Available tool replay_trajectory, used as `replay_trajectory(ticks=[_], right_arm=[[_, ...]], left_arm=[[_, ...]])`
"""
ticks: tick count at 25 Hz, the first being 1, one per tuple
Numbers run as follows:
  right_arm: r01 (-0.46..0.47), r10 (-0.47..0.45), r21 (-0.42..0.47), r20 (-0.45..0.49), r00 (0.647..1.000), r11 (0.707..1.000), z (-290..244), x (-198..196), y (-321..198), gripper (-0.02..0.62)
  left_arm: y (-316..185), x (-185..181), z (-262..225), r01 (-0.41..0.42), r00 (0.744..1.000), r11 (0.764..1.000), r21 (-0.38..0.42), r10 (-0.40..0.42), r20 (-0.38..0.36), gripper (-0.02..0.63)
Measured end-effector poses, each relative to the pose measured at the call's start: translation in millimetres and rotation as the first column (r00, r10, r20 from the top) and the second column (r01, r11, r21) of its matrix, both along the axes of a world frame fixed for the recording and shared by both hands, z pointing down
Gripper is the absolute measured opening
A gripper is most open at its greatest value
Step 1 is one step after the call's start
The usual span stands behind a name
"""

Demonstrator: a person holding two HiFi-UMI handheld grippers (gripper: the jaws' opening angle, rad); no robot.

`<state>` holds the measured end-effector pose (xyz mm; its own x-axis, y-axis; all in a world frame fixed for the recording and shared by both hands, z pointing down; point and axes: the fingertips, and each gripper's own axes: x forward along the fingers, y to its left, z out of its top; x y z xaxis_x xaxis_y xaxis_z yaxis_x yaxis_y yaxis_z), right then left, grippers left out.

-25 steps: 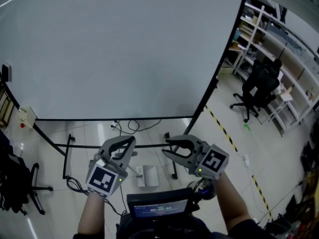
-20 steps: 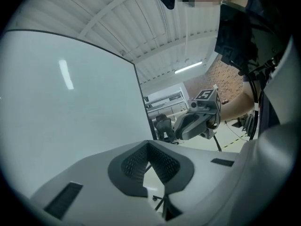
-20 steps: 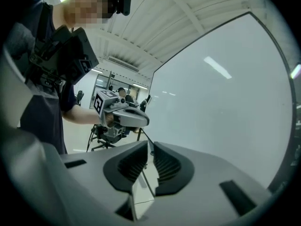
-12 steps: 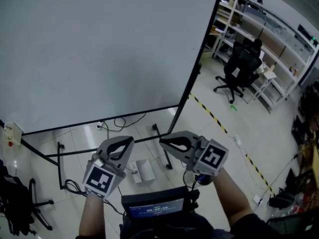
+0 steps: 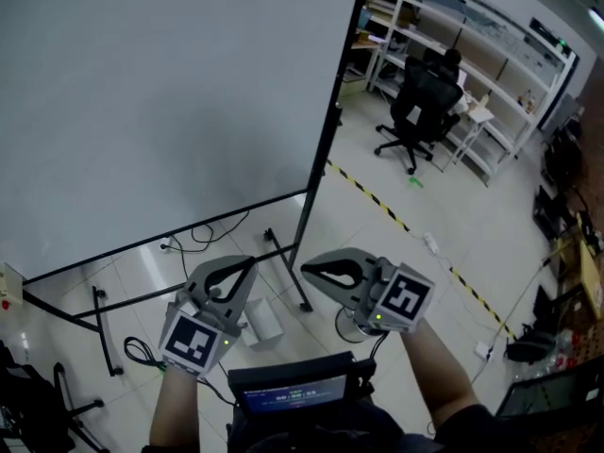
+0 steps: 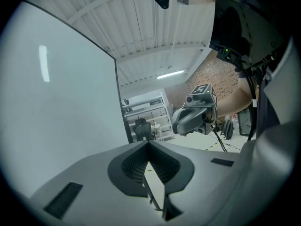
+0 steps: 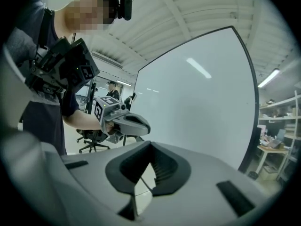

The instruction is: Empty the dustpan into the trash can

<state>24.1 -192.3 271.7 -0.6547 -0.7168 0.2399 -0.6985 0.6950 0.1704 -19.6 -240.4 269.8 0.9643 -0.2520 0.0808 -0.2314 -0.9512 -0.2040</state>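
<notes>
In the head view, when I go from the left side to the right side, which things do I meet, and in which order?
left gripper → small white box on the floor → right gripper → office chair. The shelves overlap the chair, so they are left out.

**Grey grippers, dark shirt, chest screen**

The left gripper (image 5: 249, 263) and the right gripper (image 5: 306, 271) are smooth light-grey shells. Their tapered, beak-like jaws are lined with black ribbed pads. Each carries a white cube (image 5: 196, 342) printed with black square markers, and a small green light (image 5: 377, 321) glows on the right one. The person wears a dark navy short-sleeved shirt (image 7: 47, 121). A black box (image 5: 294, 393) with a lit blue screen sits at the chest, and a black camera (image 7: 123, 8) on the head.
</notes>
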Motion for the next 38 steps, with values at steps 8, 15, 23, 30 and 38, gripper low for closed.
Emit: replay_trajectory(ticks=[8, 15, 23, 30, 38], right_arm=[[-0.004, 0.003, 0.016, 0.053, 0.999, 1.000, -5.5, 15.9, 18.7, 0.008], [-0.009, 0.004, 0.046, 0.095, 0.995, 0.999, -9.3, 49.6, 37.7, 0.008], [0.019, -0.027, 0.055, 0.146, 0.989, 0.998, -11.8, 108.1, 67.1, 0.008], [0.084, -0.091, 0.048, 0.173, 0.981, 0.995, -6.3, 153.5, 95.9, 0.008], [0.102, -0.110, 0.048, 0.224, 0.968, 0.994, -0.5, 196.1, 125.0, 0.008]], left_arm=[[12.1, 6.5, -9.8, 0.025, 0.999, 1.000, -0.007, -0.025, -0.023, 0.000], [33.5, 40.6, -10.1, 0.014, 1.000, 1.000, 0.012, -0.014, 0.015, 0.000], [65.9, 94.0, -10.5, 0.056, 0.997, 0.998, 0.012, -0.057, 0.054, 0.000], [103.1, 146.6, -6.4, 0.063, 0.995, 0.998, 0.027, -0.065, 0.077, 0.000], [138.7, 186.8, -1.7, 0.094, 0.992, 0.995, 0.010, -0.095, 0.078, 0.000]])
